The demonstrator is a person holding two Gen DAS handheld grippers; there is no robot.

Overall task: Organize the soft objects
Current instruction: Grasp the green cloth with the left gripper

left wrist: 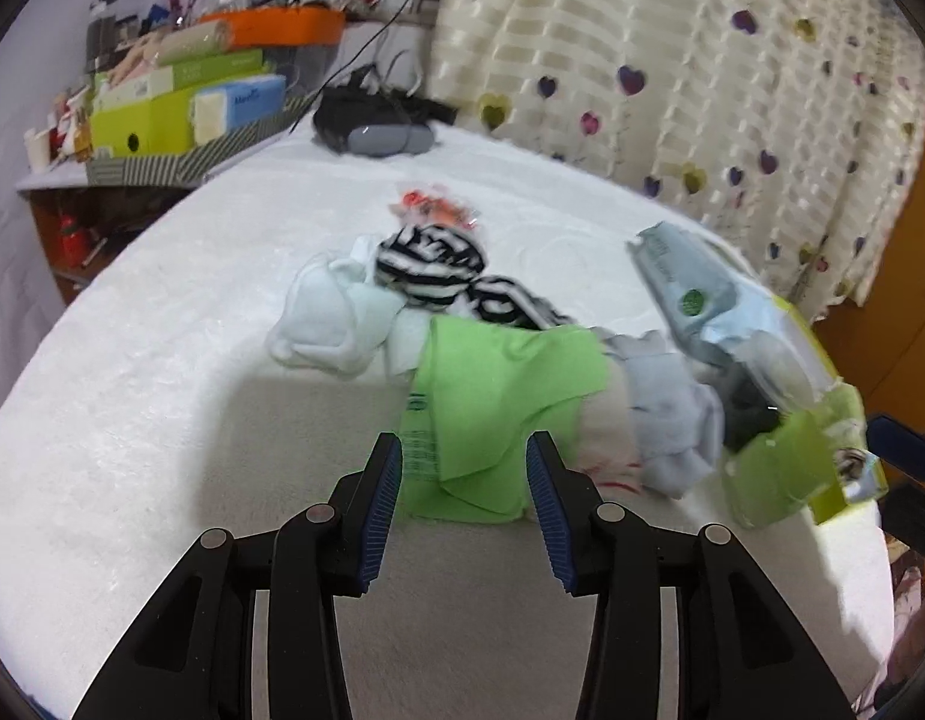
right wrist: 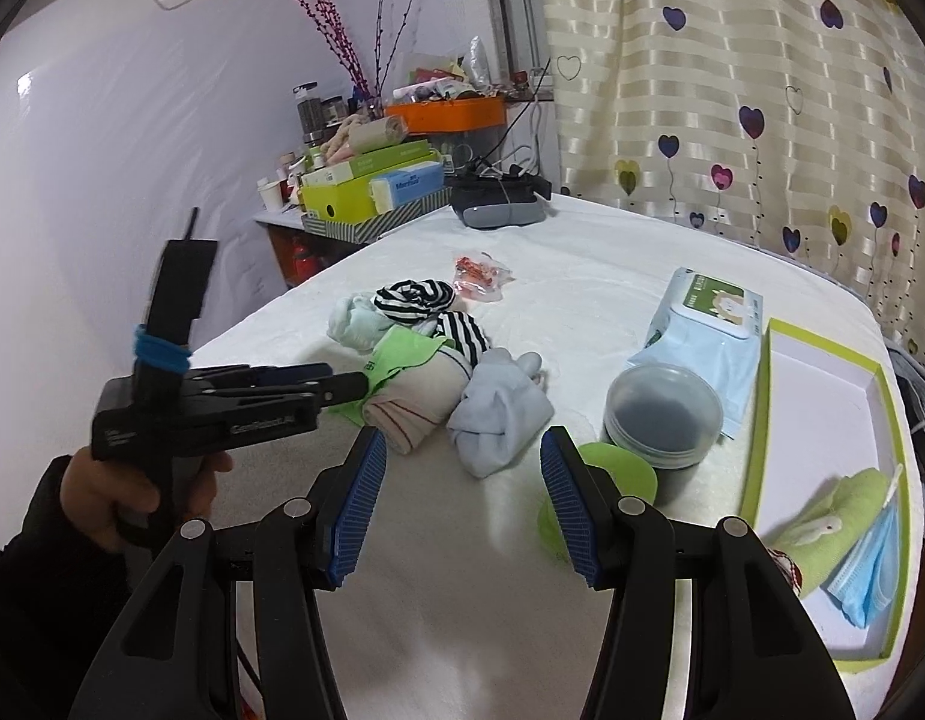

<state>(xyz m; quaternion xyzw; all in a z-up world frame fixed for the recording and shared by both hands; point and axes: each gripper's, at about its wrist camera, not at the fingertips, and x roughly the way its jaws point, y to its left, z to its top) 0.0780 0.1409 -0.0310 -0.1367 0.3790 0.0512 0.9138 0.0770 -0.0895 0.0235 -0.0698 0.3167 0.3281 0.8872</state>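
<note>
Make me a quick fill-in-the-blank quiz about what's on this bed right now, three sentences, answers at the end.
1. The left gripper has its jaws open around the edge of a ____ cloth.
2. The striped socks are black and ____.
3. The blue face mask lies inside the green-rimmed ____.

Answers: green; white; box
</note>
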